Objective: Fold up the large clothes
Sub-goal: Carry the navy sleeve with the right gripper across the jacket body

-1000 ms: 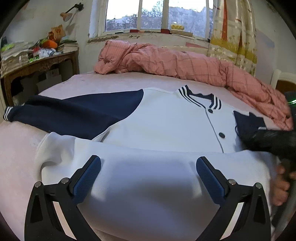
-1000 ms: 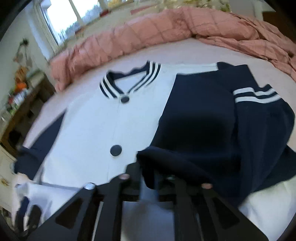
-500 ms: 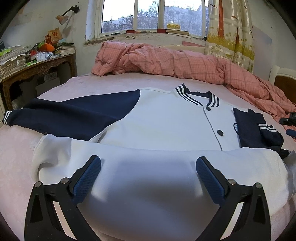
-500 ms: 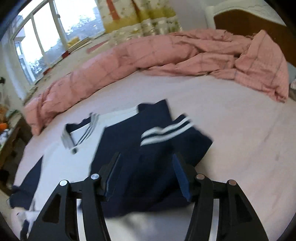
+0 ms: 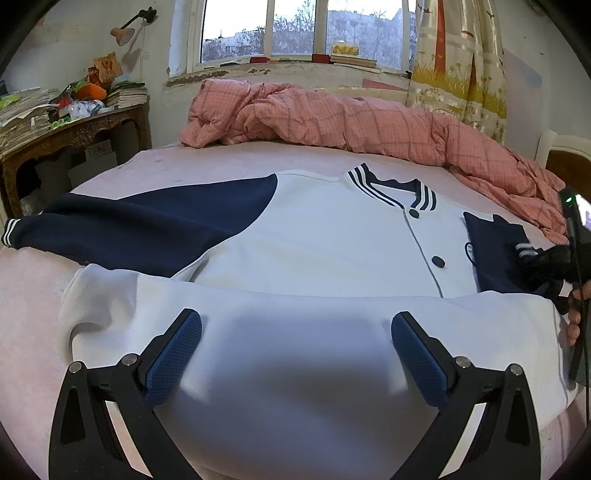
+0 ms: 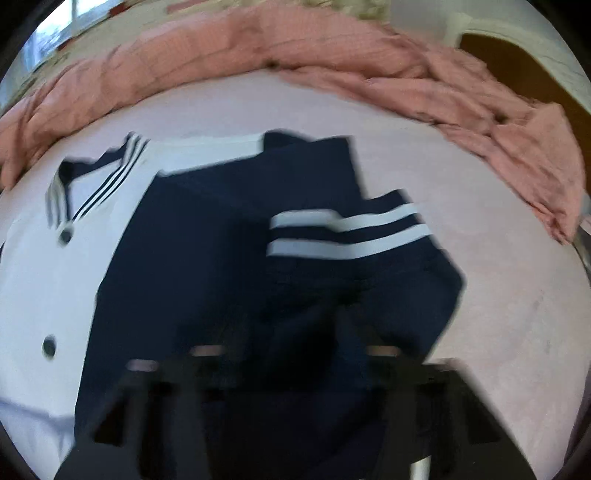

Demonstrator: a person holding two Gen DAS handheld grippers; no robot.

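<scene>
- One jacket (image 5: 317,236), white in the body with navy sleeves, lies face up and spread across the pink bed (image 5: 236,162); its lower part is folded up over the body as a broad white band
- Two navy buttons show on its front, one at the collar (image 5: 414,213) and one lower (image 5: 438,261)
- Two sleeves: the left sleeve (image 5: 140,225) stretches out flat toward the bed's edge, ending in a striped cuff (image 5: 10,232); the right sleeve (image 6: 280,258) is folded in over the white front, its cuff (image 6: 347,232) carrying two white stripes
- One striped collar (image 5: 388,188) points toward the window (image 5: 306,29)
- One pink checked quilt (image 5: 351,122) lies bunched along the far side of the bed, apart from the jacket
- One cluttered wooden counter (image 5: 74,129) stands beside the bed, one lamp (image 5: 125,33) on the wall above it
- The left gripper (image 5: 295,343) is spread wide and released, its two blue pads (image 5: 173,354) hovering over the folded white band and gripping nothing
- The right gripper (image 6: 288,362) sits low at the folded right sleeve; the view is smeared with blur and its fingers merge with the dark cloth, so I cannot tell whether it is clenched or released
- In the left view the right hand (image 5: 574,314) shows at the jacket's right edge
</scene>
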